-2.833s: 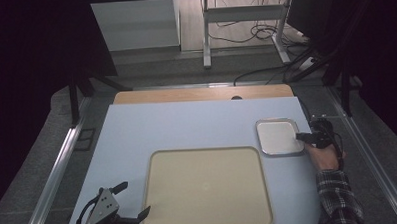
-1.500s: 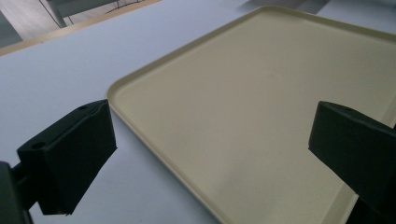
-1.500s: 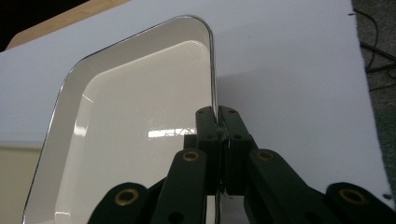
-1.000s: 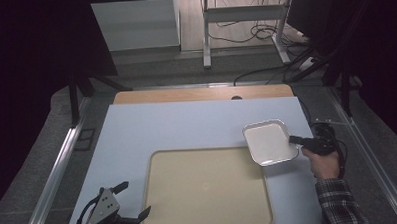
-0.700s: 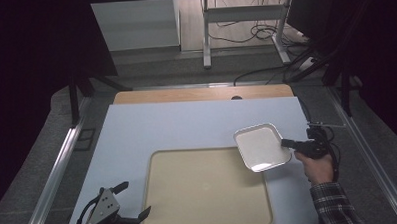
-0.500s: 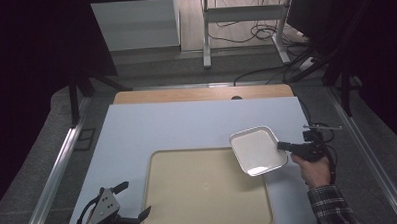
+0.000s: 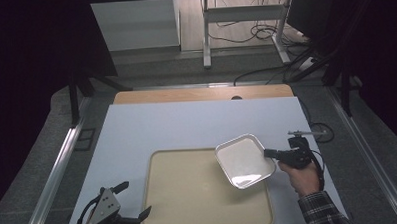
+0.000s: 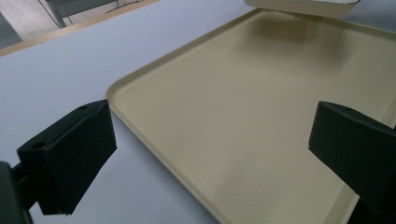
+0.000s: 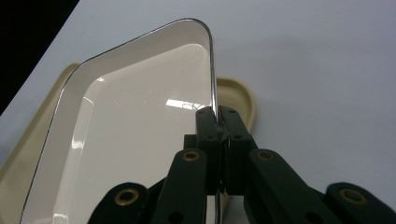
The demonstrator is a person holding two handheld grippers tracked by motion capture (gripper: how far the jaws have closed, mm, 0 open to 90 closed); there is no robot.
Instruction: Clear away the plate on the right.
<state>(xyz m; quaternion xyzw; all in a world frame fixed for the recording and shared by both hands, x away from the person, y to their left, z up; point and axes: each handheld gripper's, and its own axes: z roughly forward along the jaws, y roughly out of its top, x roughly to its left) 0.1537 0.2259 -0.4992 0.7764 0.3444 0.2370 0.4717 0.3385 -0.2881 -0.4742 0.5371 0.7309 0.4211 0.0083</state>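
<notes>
High view: we hold the white dish [image 7: 245, 160] tilted above the beige tray [image 7: 189, 192], likely to set it there.
Right tongs [image 9: 217, 122]: we pinch the dish's rim.
Left tongs [image 7: 131, 200]: wide, idle near the tray's corner.

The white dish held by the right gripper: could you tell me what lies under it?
Under the white dish, pinched at its rim by the right gripper, lies the beige tray's far right corner, shadowed in the left gripper view. The tray surface directly beneath is covered.
</notes>
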